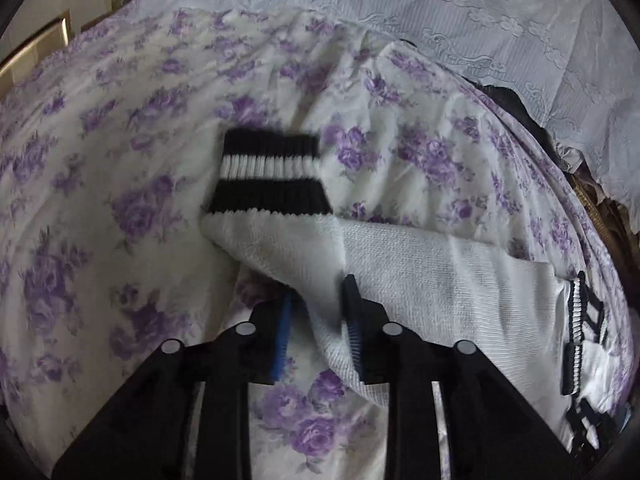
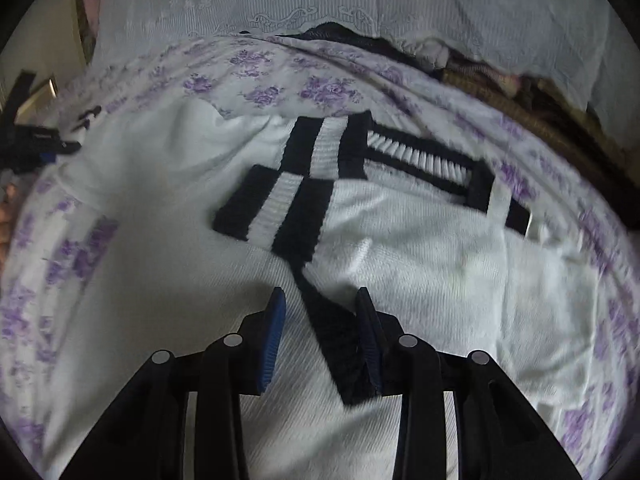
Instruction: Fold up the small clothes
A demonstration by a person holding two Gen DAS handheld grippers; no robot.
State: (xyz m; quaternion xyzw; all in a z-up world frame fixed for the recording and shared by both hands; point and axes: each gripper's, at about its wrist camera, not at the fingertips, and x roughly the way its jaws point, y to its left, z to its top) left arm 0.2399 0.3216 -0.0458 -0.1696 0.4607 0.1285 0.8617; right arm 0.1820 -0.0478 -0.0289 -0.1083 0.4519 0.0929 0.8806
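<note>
Though motion-blurred, white sweater (image 2: 420,280), hem under right hand-held gripper (image 2: 320,336).

Sweater (image 2: 420,272): white knit cloth, soft, matt, looped texture.
Cuffs (image 1: 270,176): ribbed knit, black and white.
Bedsheet (image 1: 120,160): thin, smooth, purple-flowered cloth.
Lace cloth (image 1: 460,12): pale, embroidered, at twelve o'clock.
Gripper pads (image 2: 272,340): blue, ridged, on matt black plastic.

Bed covered by a sheet (image 1: 120,168) printed with purple flowers; a white sweater (image 2: 400,280) with black-and-white striped cuffs lies spread directly upon it.
</note>
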